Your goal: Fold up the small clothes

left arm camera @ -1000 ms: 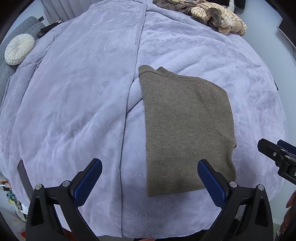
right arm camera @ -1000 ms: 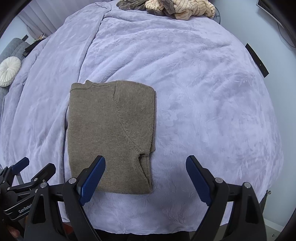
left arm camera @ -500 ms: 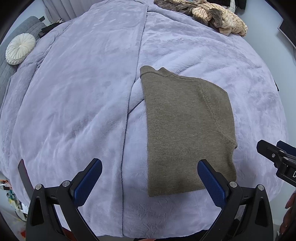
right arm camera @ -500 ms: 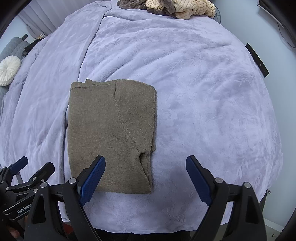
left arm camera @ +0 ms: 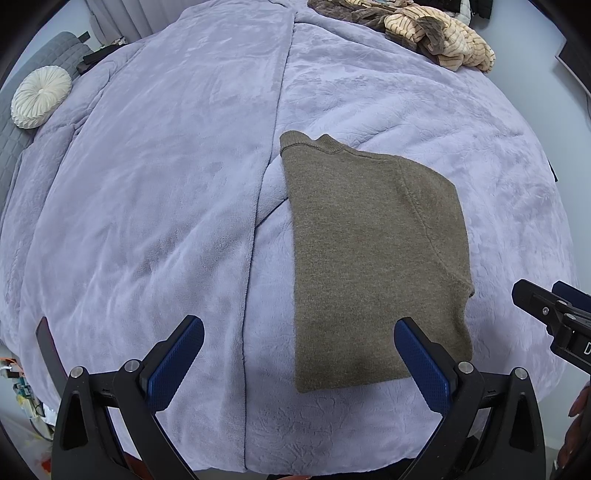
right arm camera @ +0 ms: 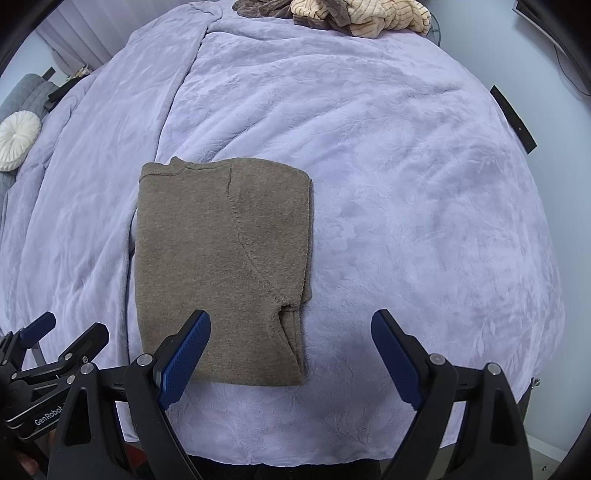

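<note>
A small olive-brown knitted sweater lies folded into a tall rectangle on the lilac blanket, neckline at its far end. My left gripper hovers open above the sweater's near left corner, its right blue pad over the hem. My right gripper also stands open above the near right corner, its left pad over the hem. Nothing sits between either pair of jaws. The tip of the right gripper shows at the right edge of the left wrist view, and the left gripper shows at lower left of the right wrist view.
The lilac plush blanket covers a bed, with a seam running down it left of the sweater. A pile of beige and brown clothes lies at the far edge. A round white cushion rests at far left.
</note>
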A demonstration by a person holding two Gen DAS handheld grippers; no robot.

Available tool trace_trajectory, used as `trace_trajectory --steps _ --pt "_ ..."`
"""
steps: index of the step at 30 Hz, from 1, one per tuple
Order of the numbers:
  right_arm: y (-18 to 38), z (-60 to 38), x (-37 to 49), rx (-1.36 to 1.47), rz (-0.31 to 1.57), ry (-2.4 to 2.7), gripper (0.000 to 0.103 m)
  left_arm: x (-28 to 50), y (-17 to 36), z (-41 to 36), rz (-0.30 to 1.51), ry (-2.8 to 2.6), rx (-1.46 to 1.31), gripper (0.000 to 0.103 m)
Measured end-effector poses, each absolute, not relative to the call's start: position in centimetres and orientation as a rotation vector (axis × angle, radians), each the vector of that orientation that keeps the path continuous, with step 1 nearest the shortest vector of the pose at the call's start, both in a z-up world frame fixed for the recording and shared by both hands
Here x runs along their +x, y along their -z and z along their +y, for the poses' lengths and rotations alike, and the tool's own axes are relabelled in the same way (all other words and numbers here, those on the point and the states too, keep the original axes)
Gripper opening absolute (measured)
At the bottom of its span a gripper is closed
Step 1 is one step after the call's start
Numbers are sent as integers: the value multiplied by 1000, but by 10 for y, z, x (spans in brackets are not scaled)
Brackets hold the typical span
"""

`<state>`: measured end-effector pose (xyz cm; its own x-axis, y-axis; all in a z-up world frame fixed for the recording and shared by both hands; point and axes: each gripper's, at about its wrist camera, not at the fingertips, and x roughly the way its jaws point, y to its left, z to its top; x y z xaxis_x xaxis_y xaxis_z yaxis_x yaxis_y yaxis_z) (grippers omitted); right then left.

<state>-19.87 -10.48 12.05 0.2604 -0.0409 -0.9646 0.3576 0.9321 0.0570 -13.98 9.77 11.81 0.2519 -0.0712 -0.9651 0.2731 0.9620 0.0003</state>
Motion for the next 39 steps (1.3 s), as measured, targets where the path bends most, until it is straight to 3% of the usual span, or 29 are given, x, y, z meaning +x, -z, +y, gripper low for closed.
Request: trace_trajectory --steps 39 --pt "-115 -102 -195 290 1297 269 91 -136 -113 101 1306 203 165 103"
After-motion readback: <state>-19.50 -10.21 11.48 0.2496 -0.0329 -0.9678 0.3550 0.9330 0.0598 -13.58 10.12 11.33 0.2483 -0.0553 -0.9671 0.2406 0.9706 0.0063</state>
